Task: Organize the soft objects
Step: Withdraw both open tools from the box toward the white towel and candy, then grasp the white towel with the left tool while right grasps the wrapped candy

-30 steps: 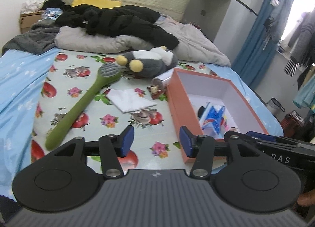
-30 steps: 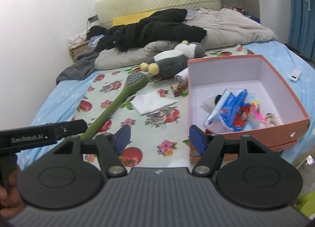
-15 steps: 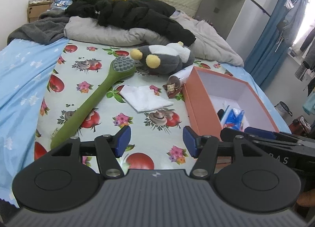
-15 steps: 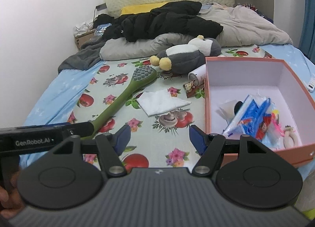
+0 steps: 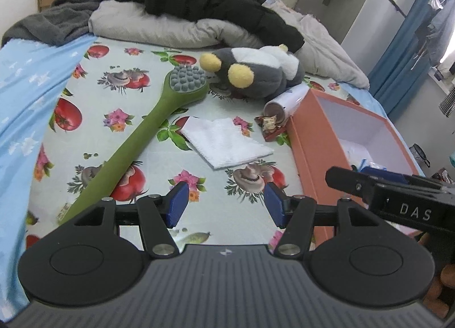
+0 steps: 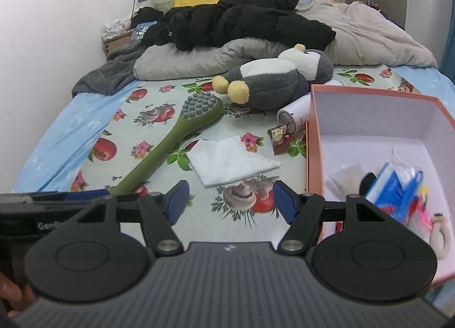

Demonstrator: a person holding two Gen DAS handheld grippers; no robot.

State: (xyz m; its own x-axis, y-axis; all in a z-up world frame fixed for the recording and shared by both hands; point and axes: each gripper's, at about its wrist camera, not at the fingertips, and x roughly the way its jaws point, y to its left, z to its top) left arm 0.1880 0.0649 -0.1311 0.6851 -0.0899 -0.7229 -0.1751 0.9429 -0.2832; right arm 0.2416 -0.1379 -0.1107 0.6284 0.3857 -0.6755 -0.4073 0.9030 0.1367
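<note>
A grey and white plush penguin [image 5: 256, 72] [image 6: 273, 83] lies on the flowered bed sheet beside a long green massage brush [image 5: 148, 134] [image 6: 176, 140]. A folded white cloth [image 5: 227, 143] [image 6: 230, 163] rests in front of them. An open orange box [image 5: 310, 143] [image 6: 312, 140] stands at the right with packets inside. My left gripper [image 5: 226, 204] hovers open over the sheet, short of the cloth. My right gripper [image 6: 229, 200] is open too, just before the cloth's near edge. Nothing sits between either pair of jaws.
A white tube [image 5: 287, 100] [image 6: 295, 114] and a small snack packet [image 5: 270, 126] [image 6: 281, 134] lie by the box's left wall. A black jacket [image 5: 204, 0] and grey bedding [image 6: 199, 57] pile up at the head of the bed. A blue sheet [image 5: 25, 92] covers the left side.
Both grippers have moved forward and lower over the bed, so the brush, cloth and plush look larger and nearer. Their jaws stay as wide apart as before.
</note>
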